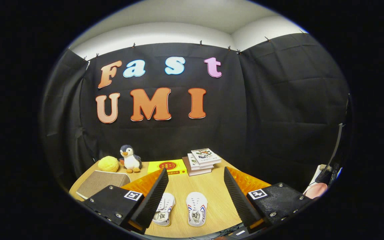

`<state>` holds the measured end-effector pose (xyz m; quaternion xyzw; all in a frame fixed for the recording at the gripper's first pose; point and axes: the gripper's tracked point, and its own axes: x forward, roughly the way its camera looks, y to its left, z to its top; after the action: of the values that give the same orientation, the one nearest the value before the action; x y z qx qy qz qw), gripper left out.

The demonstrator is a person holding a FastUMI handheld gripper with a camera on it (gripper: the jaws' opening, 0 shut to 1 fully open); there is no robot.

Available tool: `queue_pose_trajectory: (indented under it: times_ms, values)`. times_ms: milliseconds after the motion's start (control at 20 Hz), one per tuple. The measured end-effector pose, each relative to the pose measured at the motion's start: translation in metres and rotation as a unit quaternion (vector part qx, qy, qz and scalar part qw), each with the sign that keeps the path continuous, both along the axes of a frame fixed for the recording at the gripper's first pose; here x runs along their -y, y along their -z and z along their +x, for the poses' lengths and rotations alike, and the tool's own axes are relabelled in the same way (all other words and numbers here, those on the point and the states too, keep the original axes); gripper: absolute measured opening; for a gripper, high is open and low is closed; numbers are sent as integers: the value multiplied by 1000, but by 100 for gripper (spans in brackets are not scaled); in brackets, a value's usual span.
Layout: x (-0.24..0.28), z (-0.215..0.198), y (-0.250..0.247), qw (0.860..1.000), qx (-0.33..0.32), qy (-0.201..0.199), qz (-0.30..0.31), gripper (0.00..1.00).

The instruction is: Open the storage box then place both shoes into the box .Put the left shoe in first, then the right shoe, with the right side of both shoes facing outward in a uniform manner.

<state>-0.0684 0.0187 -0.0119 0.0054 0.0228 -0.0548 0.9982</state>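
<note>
Two small white shoes lie side by side on the wooden table, toes pointing away from me. The left one is partly hidden behind my left finger; the right one shows blue and red stripes on its sides. My gripper hovers above them, open wide, with nothing between its fingers. A grey-brown fabric storage box with its lid shut sits on the table beyond my left finger.
At the back of the table stand a yellow round plush, a penguin plush, a flat yellow box and a stack of books. A person's hand shows at the far right edge.
</note>
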Motion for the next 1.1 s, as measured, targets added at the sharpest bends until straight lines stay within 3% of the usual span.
queue_pose_trajectory:
  times_ms: [450,750,900,1100]
  values:
    - [15,43,7,999,-16,-43,7,99]
    - [-18,71,41,984,-77,-146,69,99]
    - [-51,74,63,960,-128,-217,121,98]
    - [-98,71,87,903,-185,-308,236,98]
